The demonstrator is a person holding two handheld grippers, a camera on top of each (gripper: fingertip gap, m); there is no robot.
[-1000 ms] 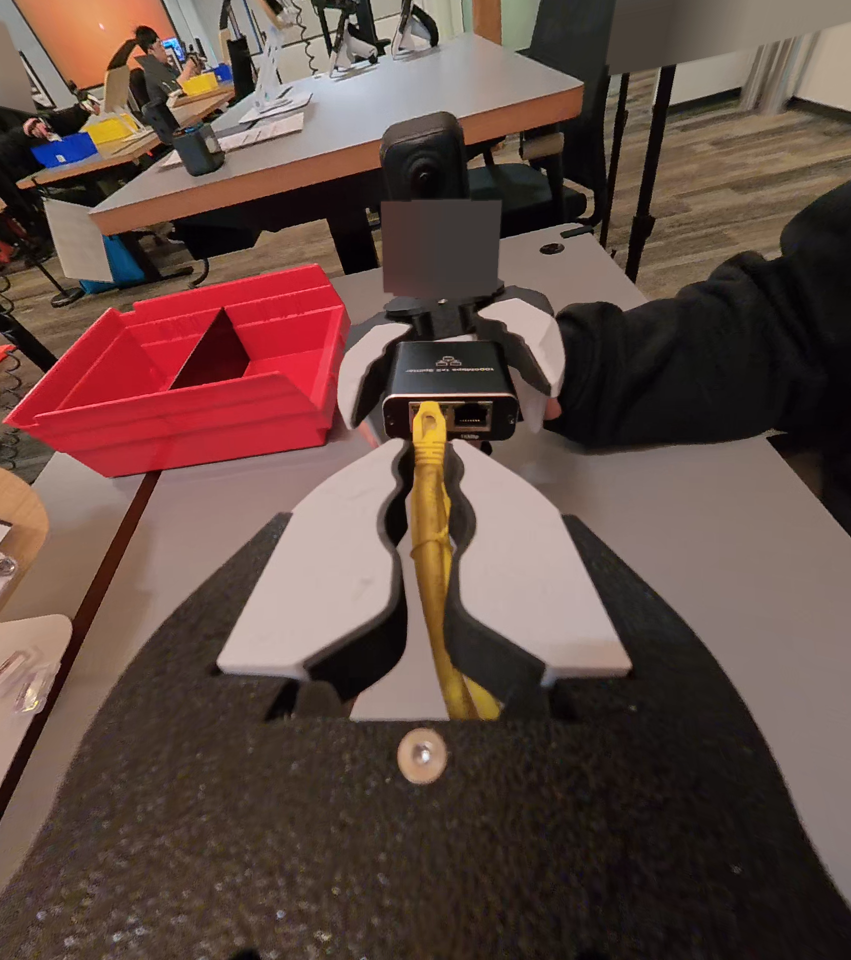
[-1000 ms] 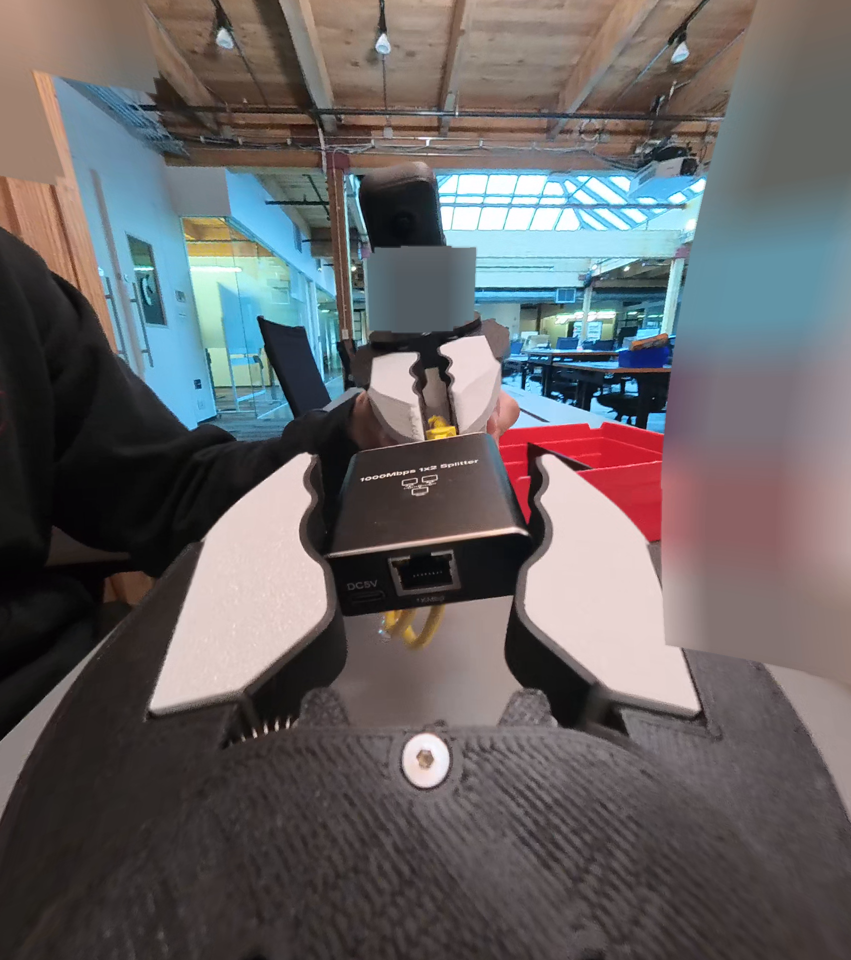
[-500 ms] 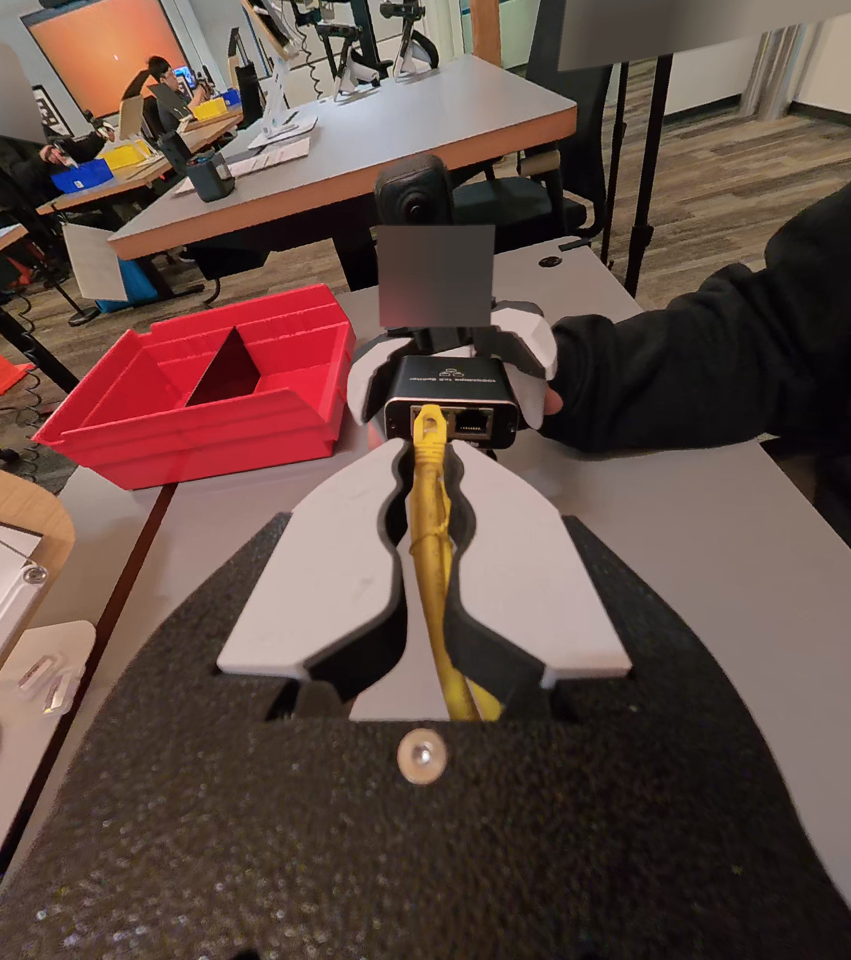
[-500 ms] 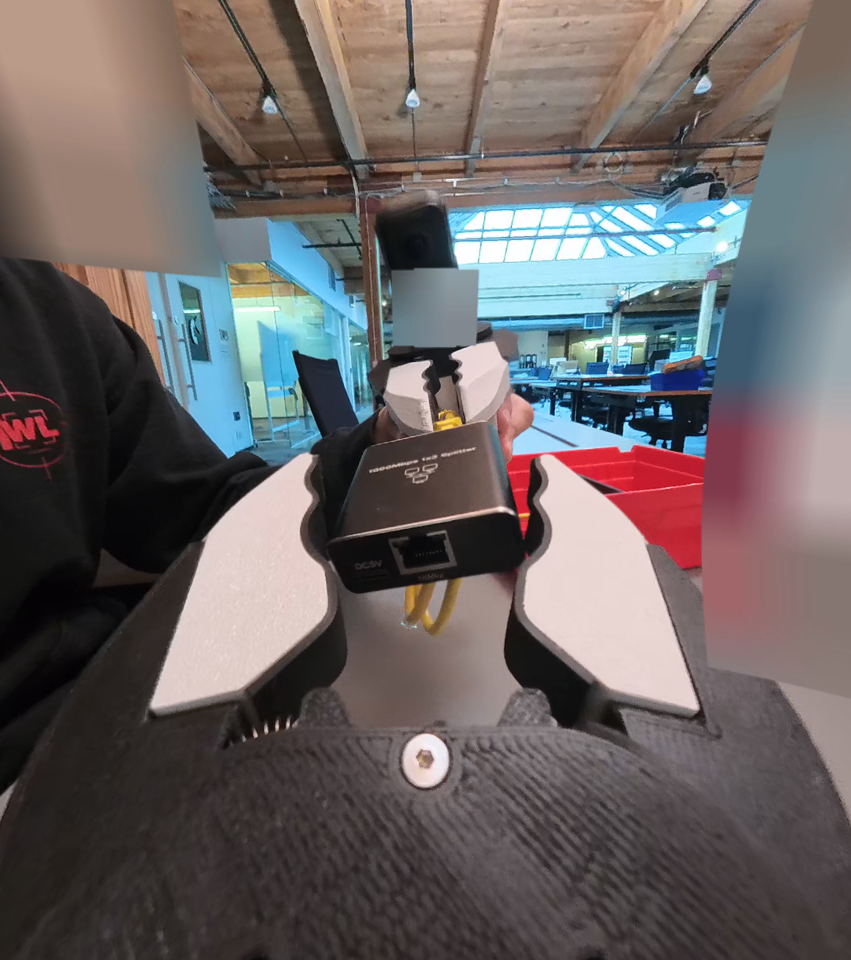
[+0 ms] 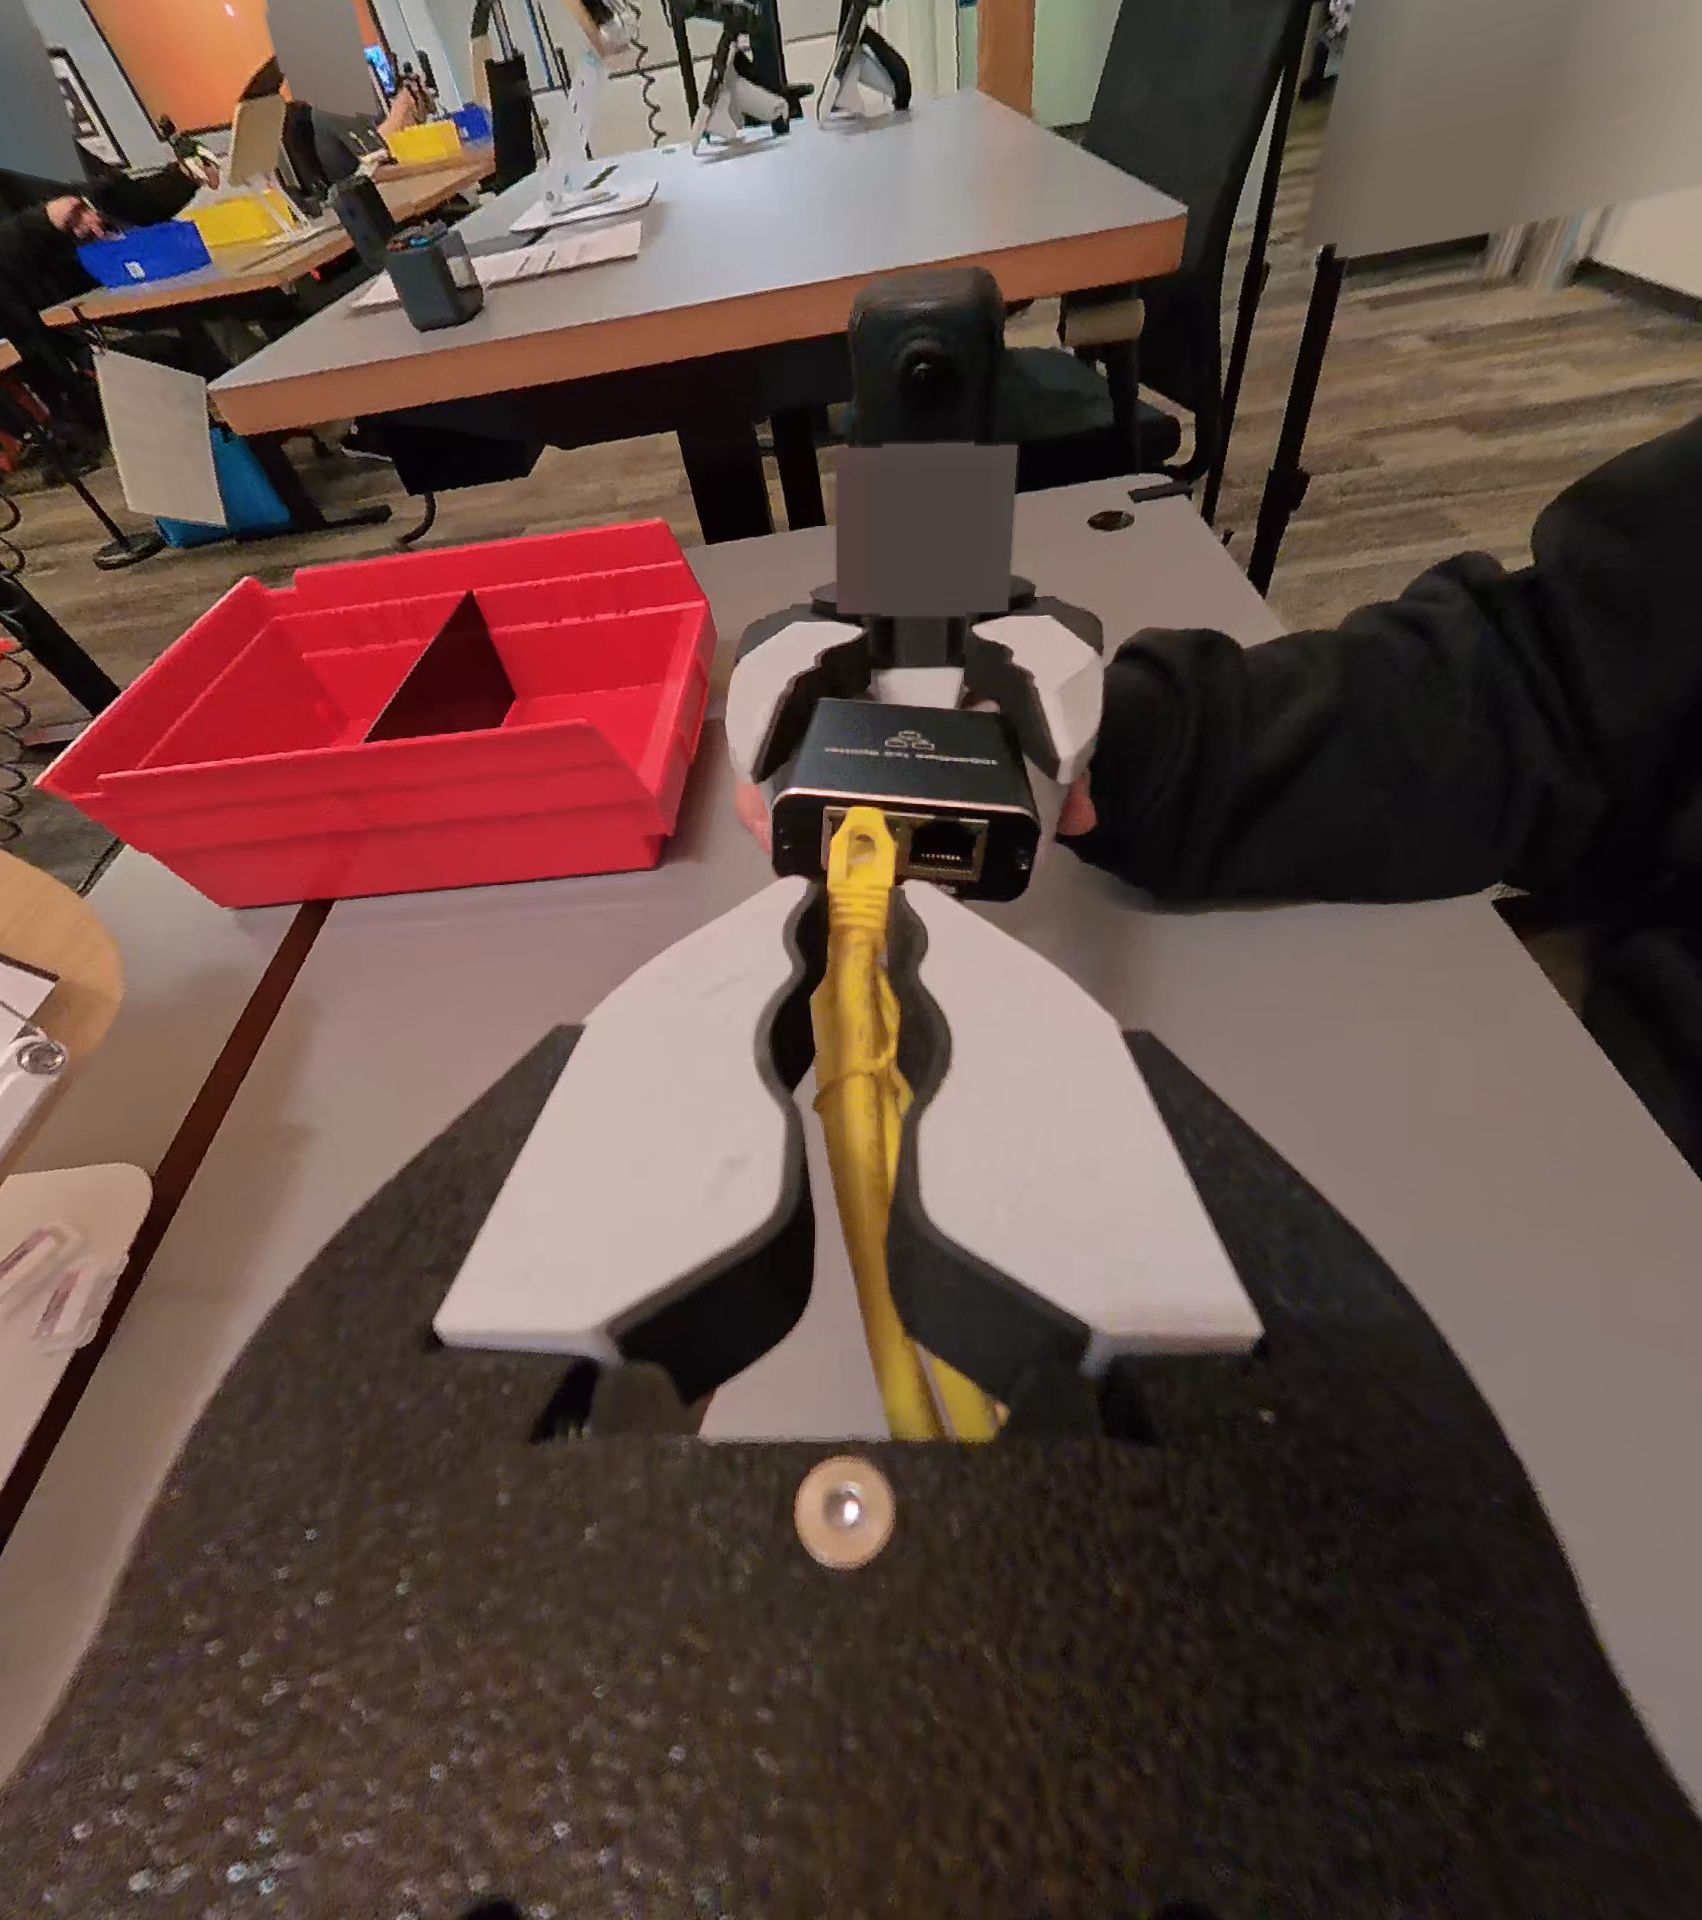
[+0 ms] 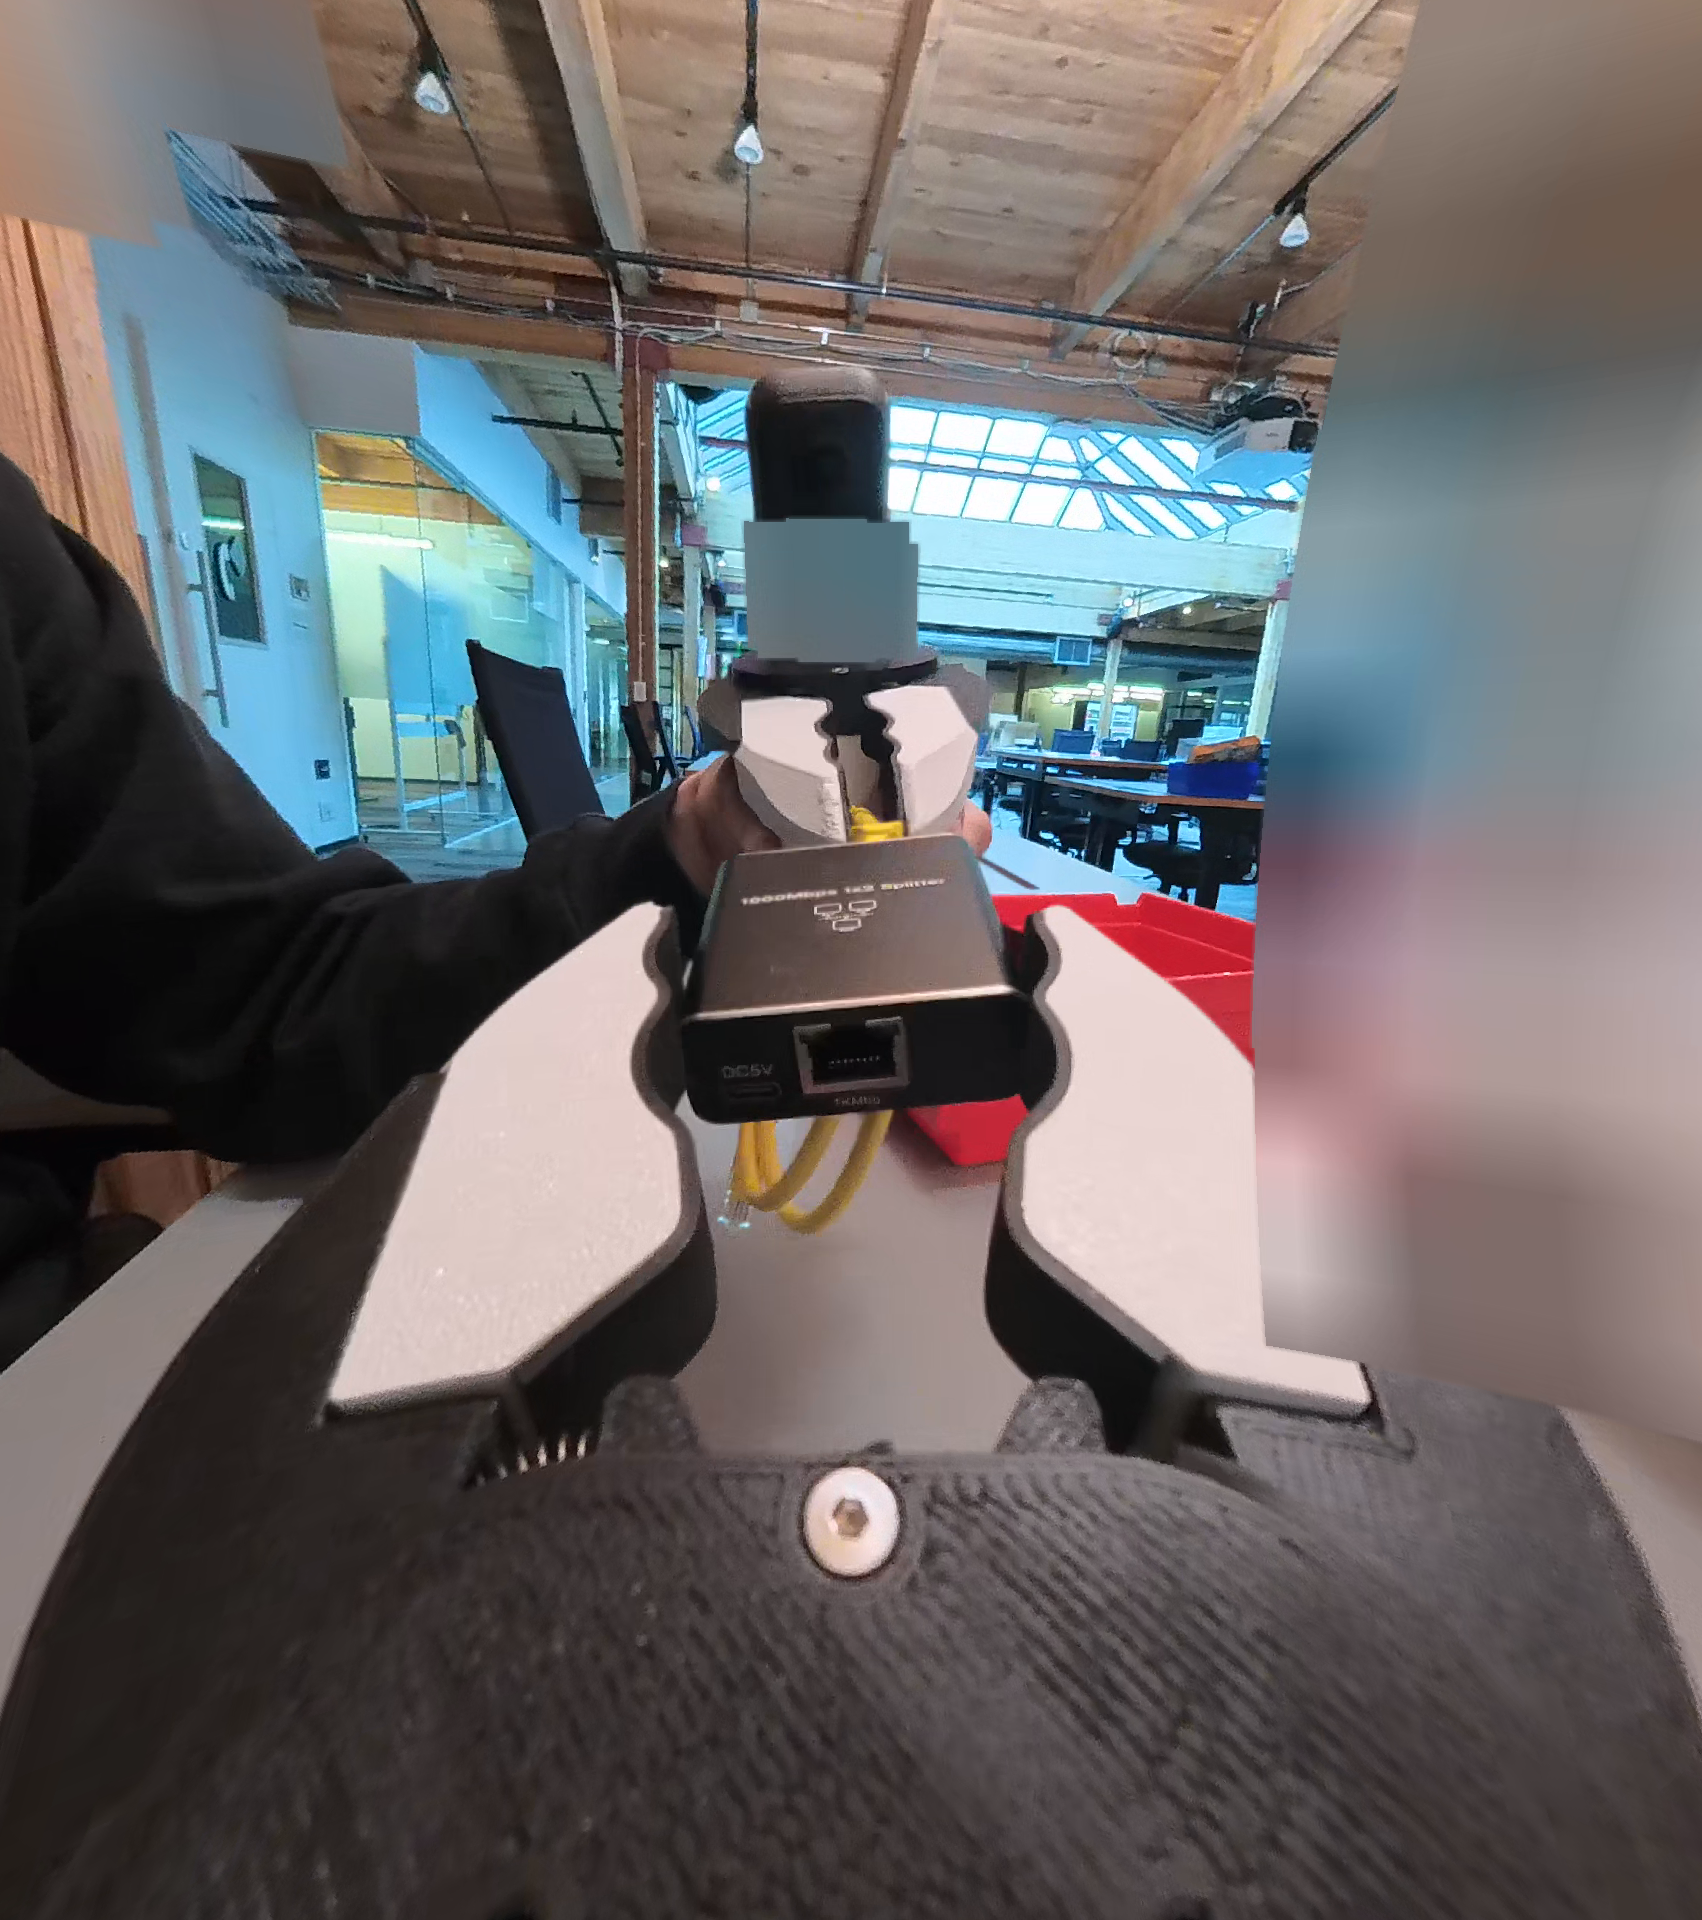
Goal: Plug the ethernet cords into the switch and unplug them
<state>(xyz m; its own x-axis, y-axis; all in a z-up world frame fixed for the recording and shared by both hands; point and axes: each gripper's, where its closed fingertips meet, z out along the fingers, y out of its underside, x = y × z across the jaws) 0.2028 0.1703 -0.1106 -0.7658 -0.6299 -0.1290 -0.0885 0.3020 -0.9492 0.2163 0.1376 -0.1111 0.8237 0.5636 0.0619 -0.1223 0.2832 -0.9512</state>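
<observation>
Where cord [image 5: 862, 1049] meets switch [image 5: 909, 795], plug tip hidden inside.

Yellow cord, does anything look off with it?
Mostly fine: the yellow cord sits plugged into the switch. Its slack loops under the switch, with the free end dangling unplugged.

Timber-beamed ceiling [image 6: 826, 135], grey desks [image 5: 774, 239]

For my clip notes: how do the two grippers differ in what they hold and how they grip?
The left gripper is nearly shut on the thin yellow cord; the right gripper is spread wider around the black switch. Both are closed on their item, facing each other.
</observation>
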